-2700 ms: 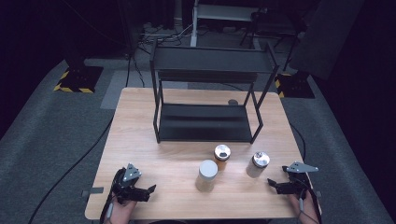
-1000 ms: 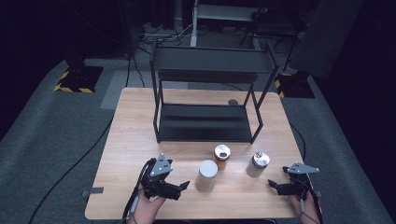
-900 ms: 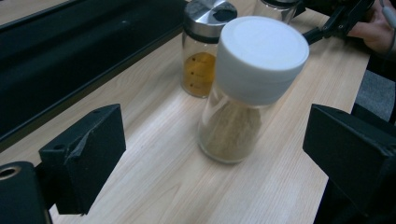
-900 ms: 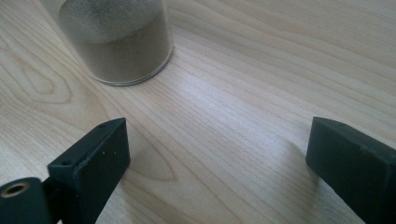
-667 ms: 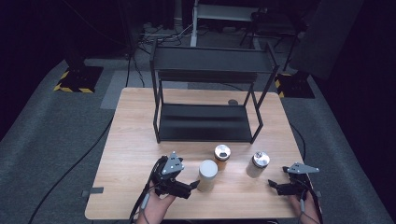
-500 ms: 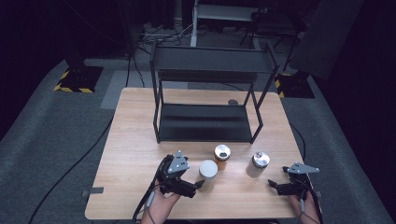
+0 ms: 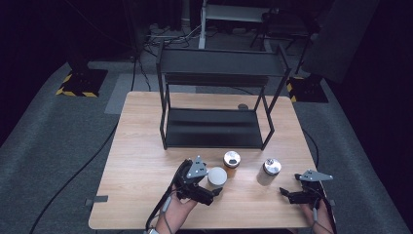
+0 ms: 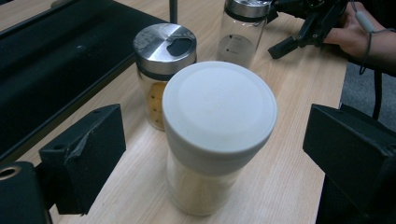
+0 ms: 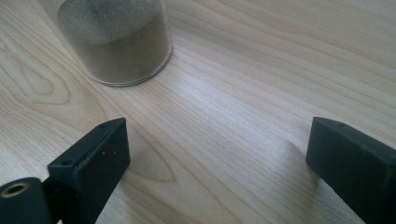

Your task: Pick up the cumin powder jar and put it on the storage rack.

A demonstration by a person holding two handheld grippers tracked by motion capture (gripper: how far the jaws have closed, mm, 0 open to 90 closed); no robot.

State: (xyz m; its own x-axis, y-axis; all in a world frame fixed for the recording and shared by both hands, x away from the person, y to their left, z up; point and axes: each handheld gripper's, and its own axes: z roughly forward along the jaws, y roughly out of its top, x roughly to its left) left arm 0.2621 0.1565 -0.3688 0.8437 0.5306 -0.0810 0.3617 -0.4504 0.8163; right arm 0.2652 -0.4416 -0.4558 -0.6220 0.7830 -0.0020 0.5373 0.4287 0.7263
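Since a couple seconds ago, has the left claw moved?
Yes. The left claw has gone rightward along the table's near edge, and now sits open around the white-lidded jar.

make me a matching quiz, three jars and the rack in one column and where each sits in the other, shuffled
Things:
1. white-lid jar
2. shaker jar
3. steel-cap jar
4. rack

Places:
A. at the back of the table, behind all the jars
B. between the open jaws of the left gripper
C. nearest the right gripper, off to its front
D. middle of the jar row, just in front of the rack

Pairs: 1-B, 2-D, 3-C, 4-A
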